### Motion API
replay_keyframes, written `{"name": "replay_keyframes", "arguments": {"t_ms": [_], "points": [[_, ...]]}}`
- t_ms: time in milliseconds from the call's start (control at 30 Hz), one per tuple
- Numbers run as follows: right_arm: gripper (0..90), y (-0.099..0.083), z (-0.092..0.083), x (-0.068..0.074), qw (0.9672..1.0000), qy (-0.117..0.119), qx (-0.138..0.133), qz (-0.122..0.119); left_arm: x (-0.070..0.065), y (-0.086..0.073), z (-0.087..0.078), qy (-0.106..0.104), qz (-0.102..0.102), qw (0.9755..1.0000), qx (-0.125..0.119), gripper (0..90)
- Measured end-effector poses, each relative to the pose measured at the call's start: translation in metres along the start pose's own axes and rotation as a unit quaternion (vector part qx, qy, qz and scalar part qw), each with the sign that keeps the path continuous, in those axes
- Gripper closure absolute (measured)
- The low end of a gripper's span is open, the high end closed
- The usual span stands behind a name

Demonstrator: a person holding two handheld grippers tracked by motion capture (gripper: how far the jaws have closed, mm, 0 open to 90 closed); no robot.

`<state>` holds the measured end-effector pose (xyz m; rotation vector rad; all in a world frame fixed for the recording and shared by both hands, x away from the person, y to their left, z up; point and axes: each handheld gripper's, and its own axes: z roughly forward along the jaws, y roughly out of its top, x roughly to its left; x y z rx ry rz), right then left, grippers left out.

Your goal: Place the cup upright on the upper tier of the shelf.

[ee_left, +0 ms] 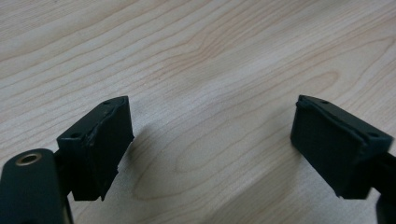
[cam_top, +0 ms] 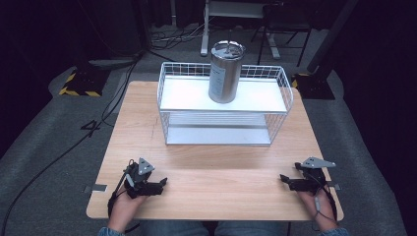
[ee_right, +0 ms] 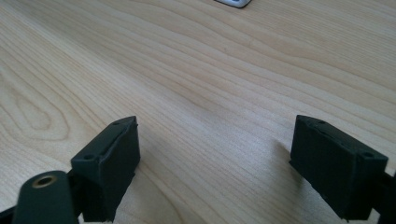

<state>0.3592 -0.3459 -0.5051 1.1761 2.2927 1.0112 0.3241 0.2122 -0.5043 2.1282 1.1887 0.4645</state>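
Bright overhead light on the table (cam_top: 206, 167); dark surroundings; soft shadows under the pads (ee_left: 100, 149); slightly soft focus.

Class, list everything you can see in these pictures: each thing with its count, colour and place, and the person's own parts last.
table: one, light wood, centre of the high view
wire rack: one, white, two shelves, at the far half of the table
tumbler: one, steel with a lid, upright on the rack's top shelf
striped base: one, black and yellow, on the floor at far left
cable: one, black, on the grey floor at left
left gripper: one, black, open, low over the table's near left
right gripper: one, black, open, near right
hands: two, at the near edge
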Motion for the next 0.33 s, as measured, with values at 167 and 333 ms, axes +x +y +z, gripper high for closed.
{"name": "replay_keyframes", "arguments": {"t_ms": [167, 333], "points": [[15.9, 0.0000, 0.0000, 0.0000, 1.0000, 0.000, 0.000, 0.000, 0.0022, -0.0008, 0.0013, -0.006, -0.008, 1.0000, -0.002, 11.5], [15.9, 0.0000, 0.0000, -0.0001, 1.0000, 0.000, 0.000, 0.000, 0.0015, -0.0014, 0.0007, -0.004, -0.012, 0.9999, -0.001, 11.5]]}}
